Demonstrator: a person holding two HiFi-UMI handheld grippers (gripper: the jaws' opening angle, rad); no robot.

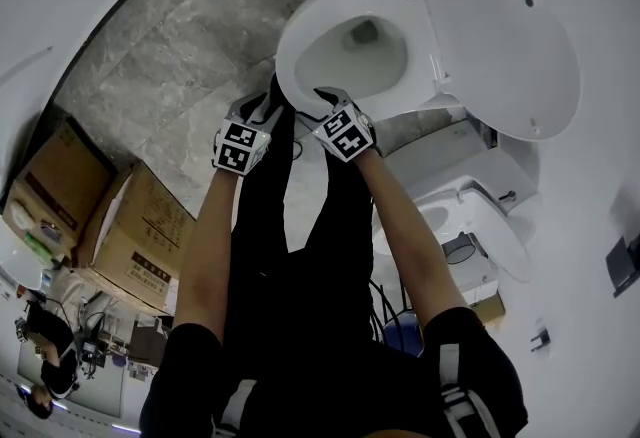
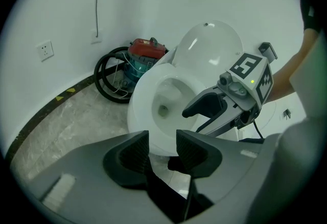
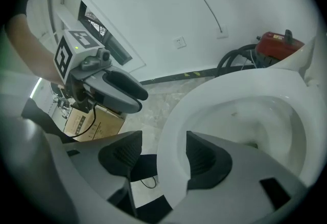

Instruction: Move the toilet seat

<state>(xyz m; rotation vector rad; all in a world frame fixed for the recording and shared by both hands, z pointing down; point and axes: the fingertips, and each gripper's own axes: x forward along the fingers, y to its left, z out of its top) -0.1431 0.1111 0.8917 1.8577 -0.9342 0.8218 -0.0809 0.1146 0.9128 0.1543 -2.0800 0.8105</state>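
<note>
**Seat down, right gripper straddles its front rim, no grip yet**

Toilet seat (image 1: 288, 51): glossy white oval ring, broad and smooth, lying flat on the bowl (image 1: 350, 51). The lid (image 1: 510, 36) is raised, at 3 o'clock of the bowl in the head view, with the hinge block between them. The bowl interior is white with a darker drain near the middle.

Right gripper (image 3: 162, 159): jaws spread, one on either side of the seat's near rim, so one pad is inside the opening and the other outside. The inner pad is against or just beside the ring's inner edge; can't tell which. The outer pad is apart from the ring, with a dark gap showing. Released, not clamped. In the head view it meets the ring between 6 and 7 o'clock.

Left gripper (image 2: 162, 147): jaws spread, nothing between the pads. The bowl's front shows beyond the gap at 12 o'clock. In the head view its tips are just beside the ring's outer edge at about 8 o'clock; contact can't be told.

Both grippers sit side by side, angled down at the seat's front.

Around it:
- Grey marble floor (image 1: 170, 46).
- Red-topped machine (image 2: 145, 51) with a coiled black hose, at 10 o'clock of the toilet in the left gripper view.
- Cardboard boxes (image 1: 140, 226) at 8 o'clock in the head view.
</note>
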